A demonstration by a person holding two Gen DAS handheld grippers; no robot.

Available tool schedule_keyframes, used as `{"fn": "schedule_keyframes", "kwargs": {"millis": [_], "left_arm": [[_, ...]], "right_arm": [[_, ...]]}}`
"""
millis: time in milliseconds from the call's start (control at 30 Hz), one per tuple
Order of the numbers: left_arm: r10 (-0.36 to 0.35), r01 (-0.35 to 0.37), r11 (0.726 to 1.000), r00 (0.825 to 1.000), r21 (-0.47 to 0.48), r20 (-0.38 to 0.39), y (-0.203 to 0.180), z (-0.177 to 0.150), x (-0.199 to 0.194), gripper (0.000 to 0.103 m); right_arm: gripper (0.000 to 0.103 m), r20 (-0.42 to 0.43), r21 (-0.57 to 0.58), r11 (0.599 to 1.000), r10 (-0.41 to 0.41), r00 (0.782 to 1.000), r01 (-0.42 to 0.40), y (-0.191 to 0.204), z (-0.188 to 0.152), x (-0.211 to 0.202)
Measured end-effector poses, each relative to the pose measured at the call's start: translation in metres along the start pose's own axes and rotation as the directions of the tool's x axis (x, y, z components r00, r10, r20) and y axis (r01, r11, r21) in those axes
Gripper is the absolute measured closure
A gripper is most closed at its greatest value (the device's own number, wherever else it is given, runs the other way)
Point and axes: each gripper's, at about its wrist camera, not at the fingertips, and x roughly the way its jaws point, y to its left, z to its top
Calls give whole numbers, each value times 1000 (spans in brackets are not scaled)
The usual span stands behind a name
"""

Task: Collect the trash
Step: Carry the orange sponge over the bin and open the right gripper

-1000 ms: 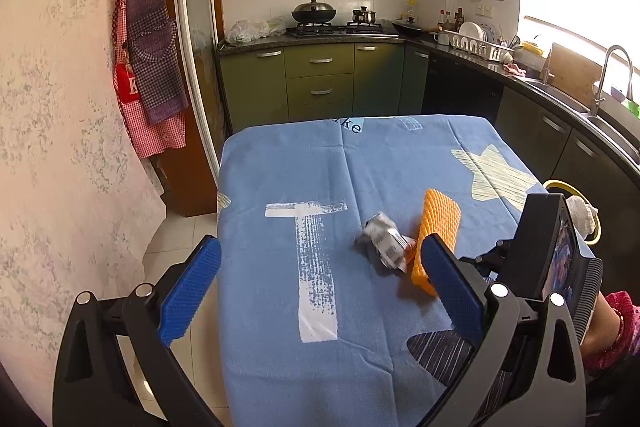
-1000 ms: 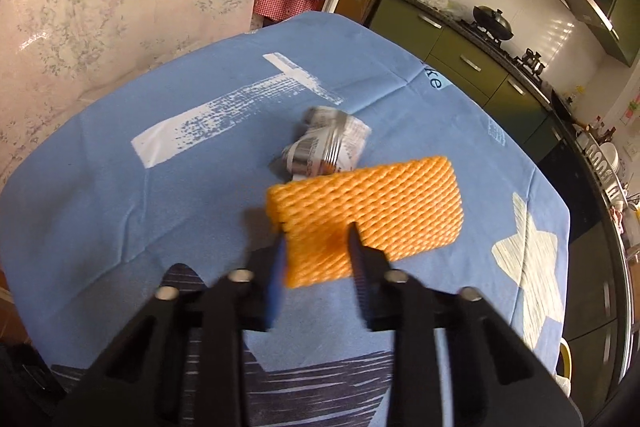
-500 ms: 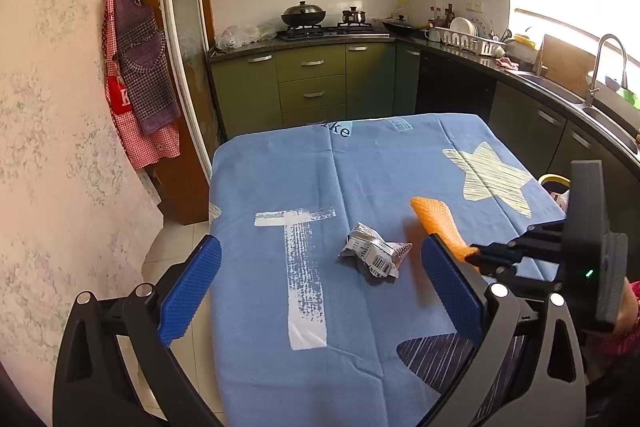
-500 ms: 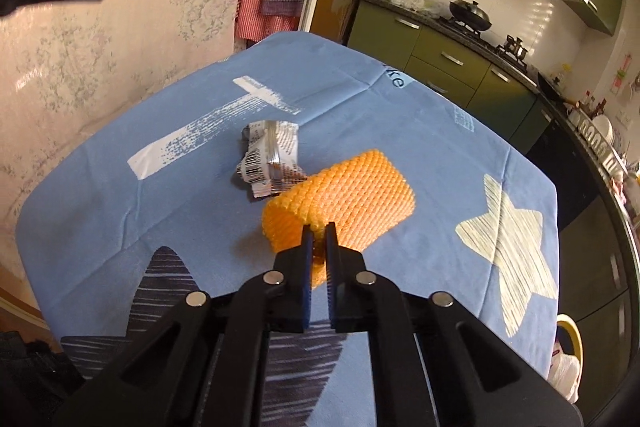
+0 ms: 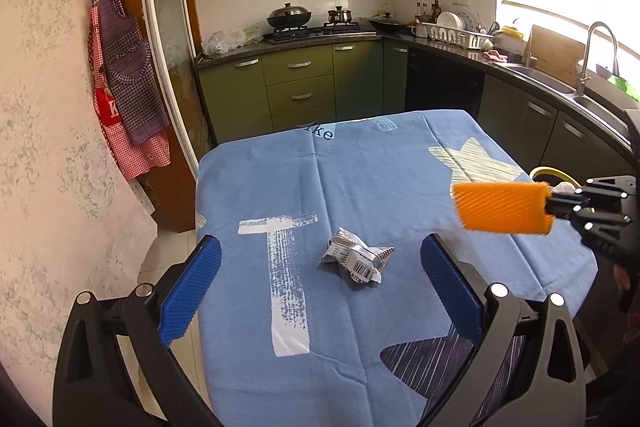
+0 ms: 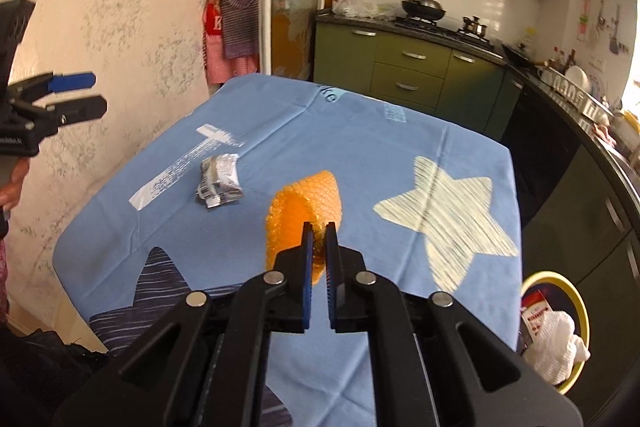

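Note:
My right gripper is shut on an orange foam net sleeve, held up in the air above the blue tablecloth. In the left wrist view the same orange sleeve hangs at the right, pinched by the right gripper. A crumpled silver wrapper with a barcode lies on the cloth; the wrapper sits left of the sleeve. My left gripper stands open, its blue pads wide apart, near the wrapper. From the right wrist view the left gripper shows at the left edge.
A yellow-rimmed bin holding white crumpled paper and a red-and-white packet stands on the floor right of the table; its rim peeks behind the sleeve. Green kitchen cabinets, a stove and a sink counter lie beyond. Aprons hang on the left wall.
My right gripper closed on the orange sleeve, lifted it off the cloth and carried it to the right, rolling as it went. The wrapper stayed put; the left gripper barely moved.

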Motion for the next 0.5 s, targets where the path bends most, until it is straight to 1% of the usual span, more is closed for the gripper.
{"fn": "schedule_keyframes", "kwargs": {"millis": [133, 233, 300, 400, 433, 500], "left_arm": [[-6, 6, 1000, 1000, 10, 3, -6, 3, 1, 5], [-9, 9, 1000, 1000, 16, 6, -10, 5, 1, 5], [-10, 10, 1000, 1000, 24, 7, -13, 6, 1, 5], [-16, 16, 999, 1000, 31, 6, -15, 6, 2, 5], [-21, 21, 999, 1000, 32, 5, -16, 6, 3, 5], [-25, 25, 999, 1000, 37, 1, -20, 6, 5, 5]], "right_arm": [[97, 22, 62, 998, -8, 1000, 7, -25, -4, -22], [97, 53, 102, 994, -42, 998, 36, -45, -7, -44], [97, 72, 130, 988, -91, 993, 82, -61, -8, -60], [97, 82, 197, 964, -201, 976, 181, -100, -13, -85], [97, 79, 218, 952, -238, 968, 216, -114, -17, -92], [97, 56, 253, 919, -326, 944, 302, -144, -24, -100]]}}
